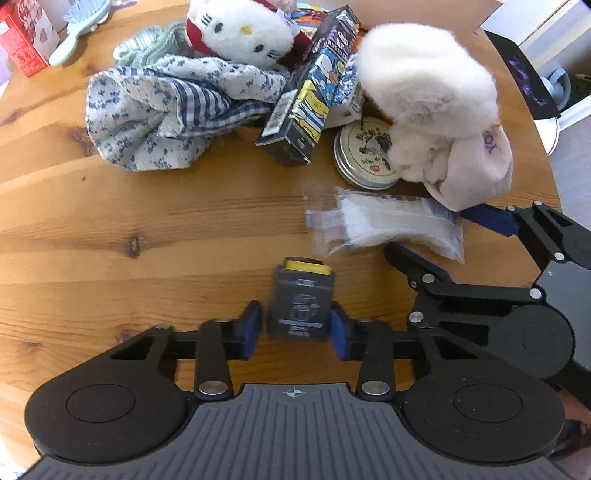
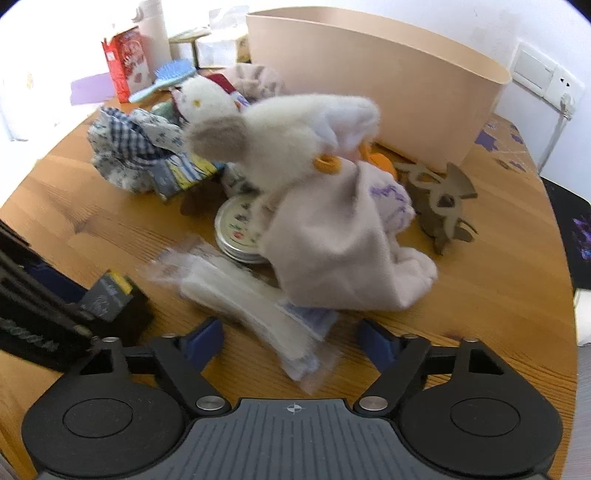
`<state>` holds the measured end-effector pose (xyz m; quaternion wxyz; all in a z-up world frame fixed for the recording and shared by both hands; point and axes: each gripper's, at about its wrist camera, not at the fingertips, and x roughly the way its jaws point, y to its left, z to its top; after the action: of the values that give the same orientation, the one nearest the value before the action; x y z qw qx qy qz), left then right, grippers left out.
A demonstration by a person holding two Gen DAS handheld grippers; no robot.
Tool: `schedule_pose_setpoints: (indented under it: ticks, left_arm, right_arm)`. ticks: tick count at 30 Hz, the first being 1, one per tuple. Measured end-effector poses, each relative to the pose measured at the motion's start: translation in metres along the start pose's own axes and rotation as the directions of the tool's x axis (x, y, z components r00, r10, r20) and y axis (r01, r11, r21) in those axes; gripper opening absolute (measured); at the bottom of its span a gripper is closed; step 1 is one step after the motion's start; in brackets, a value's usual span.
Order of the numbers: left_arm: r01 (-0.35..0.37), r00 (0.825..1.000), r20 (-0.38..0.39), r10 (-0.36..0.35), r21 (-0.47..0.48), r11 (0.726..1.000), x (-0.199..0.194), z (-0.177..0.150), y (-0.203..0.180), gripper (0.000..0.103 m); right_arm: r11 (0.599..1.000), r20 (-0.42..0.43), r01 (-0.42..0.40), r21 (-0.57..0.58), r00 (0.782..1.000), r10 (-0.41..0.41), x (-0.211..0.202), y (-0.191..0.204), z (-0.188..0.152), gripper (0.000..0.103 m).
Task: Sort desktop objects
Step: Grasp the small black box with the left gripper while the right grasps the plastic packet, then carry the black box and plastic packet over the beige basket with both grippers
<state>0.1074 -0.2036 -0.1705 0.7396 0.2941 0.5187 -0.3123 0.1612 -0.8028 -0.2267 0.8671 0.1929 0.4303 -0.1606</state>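
My left gripper (image 1: 297,326) is shut on a small dark grey box with a yellow end (image 1: 301,302), held just above the wooden table (image 1: 147,221); the box also shows in the right wrist view (image 2: 109,293). My right gripper (image 2: 291,338) is open, its fingers either side of a clear plastic packet (image 2: 258,310) lying on the table; the packet also shows in the left wrist view (image 1: 384,225). Behind the packet lie a white plush in a beige cloth (image 2: 325,206), a round tin (image 2: 240,230), a dark carton (image 1: 306,96), a Hello Kitty plush (image 1: 240,33) and a blue patterned cloth (image 1: 159,110).
A tall beige bin (image 2: 388,81) stands at the back of the table. A brown hair claw (image 2: 443,199) lies in front of it. A red box (image 2: 125,62) and a light blue hairbrush (image 2: 162,79) sit at the far left. The table edge curves on the right.
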Motion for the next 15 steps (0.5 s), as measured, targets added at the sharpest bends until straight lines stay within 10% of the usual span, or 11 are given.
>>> schedule_pose_setpoints:
  ticks: [15]
  left_arm:
    - [-0.040, 0.998, 0.048, 0.037, 0.050, 0.998, -0.014, -0.008, -0.003, 0.032]
  right_arm:
    - [0.999, 0.055, -0.036, 0.015, 0.998, 0.035, -0.016, 0.009, -0.010, 0.024]
